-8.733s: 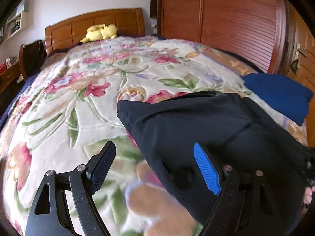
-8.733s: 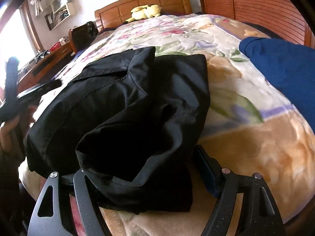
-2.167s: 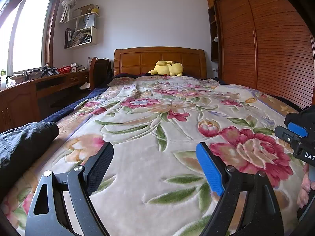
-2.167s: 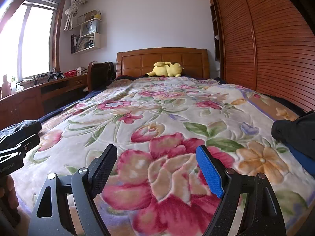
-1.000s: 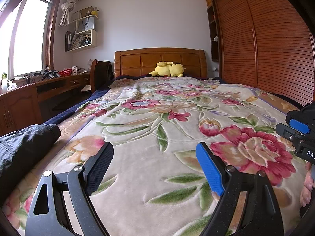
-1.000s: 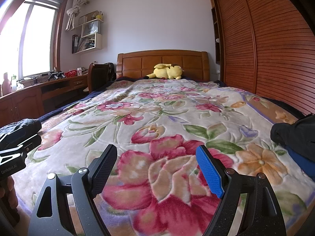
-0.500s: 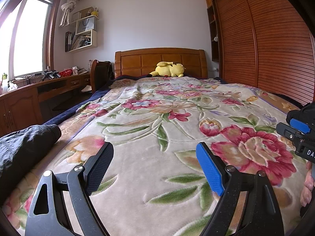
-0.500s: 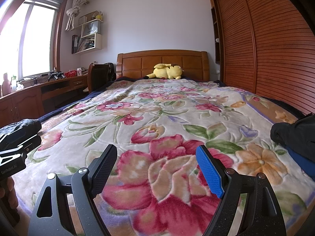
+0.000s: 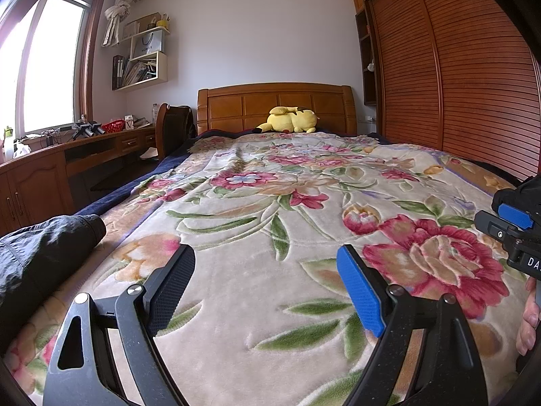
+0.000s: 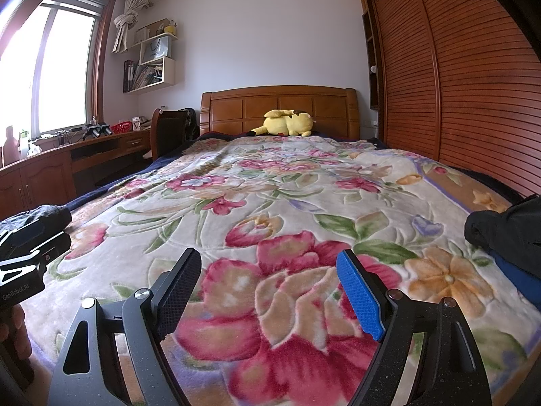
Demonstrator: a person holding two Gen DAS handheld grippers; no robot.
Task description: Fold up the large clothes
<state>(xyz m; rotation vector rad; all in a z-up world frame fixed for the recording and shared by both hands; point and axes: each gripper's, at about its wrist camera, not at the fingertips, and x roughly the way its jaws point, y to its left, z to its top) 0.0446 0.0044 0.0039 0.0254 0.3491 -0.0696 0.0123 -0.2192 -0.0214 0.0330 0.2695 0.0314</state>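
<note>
My left gripper (image 9: 267,284) stands open over the floral blanket (image 9: 270,203), nothing between its fingers. A dark crumpled garment (image 9: 44,257) lies to its left at the bed's edge. My right gripper (image 10: 270,287) is also open and empty, low above the blanket (image 10: 270,203). To its right a folded black garment (image 10: 500,230) rests on a blue cloth (image 10: 520,280). Each gripper shows in the other's view: the right gripper (image 9: 507,226) at the right edge, the left gripper (image 10: 27,257) at the left edge.
A yellow plush toy (image 9: 290,123) lies by the wooden headboard (image 9: 274,105). A slatted wardrobe (image 9: 456,74) runs along the right side. A desk (image 9: 67,155) and chair (image 9: 172,128) stand on the left under the window.
The black garment that lay under both grippers several seconds ago now rests at the right on the blue cloth. Both grippers now point at the headboard. Nothing has moved in the last second.
</note>
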